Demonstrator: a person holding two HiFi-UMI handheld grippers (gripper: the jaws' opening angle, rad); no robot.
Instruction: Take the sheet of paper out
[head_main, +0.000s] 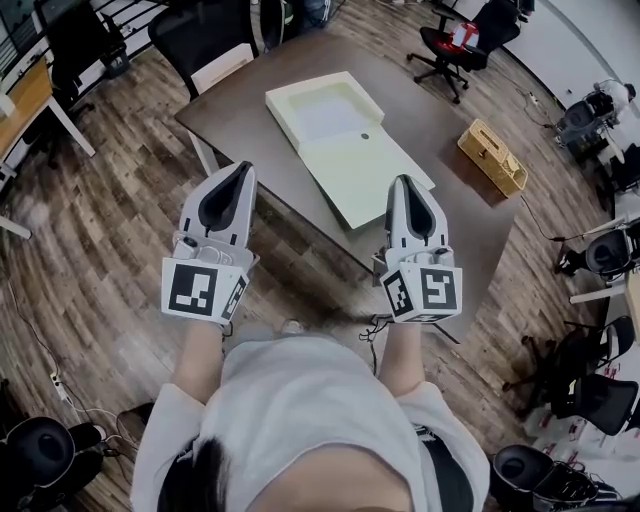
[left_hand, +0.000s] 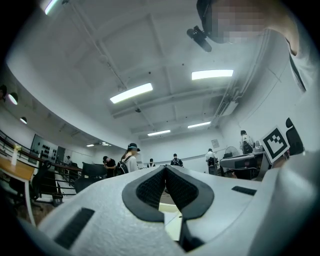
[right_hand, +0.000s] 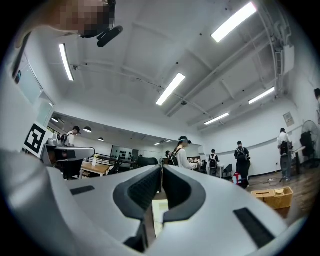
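The open pale-yellow flat box (head_main: 345, 140) runs far-left to near-right. My left gripper (head_main: 242, 166) and right gripper (head_main: 403, 181) point toward it, both closed and empty.

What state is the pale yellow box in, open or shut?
Open: the pale yellow box lies unfolded flat, its interior facing up.

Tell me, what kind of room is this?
Probably a shared office or workroom: a black office chair stands at a brown table, strip lights run along the ceiling, and several people stand among desks farther off.
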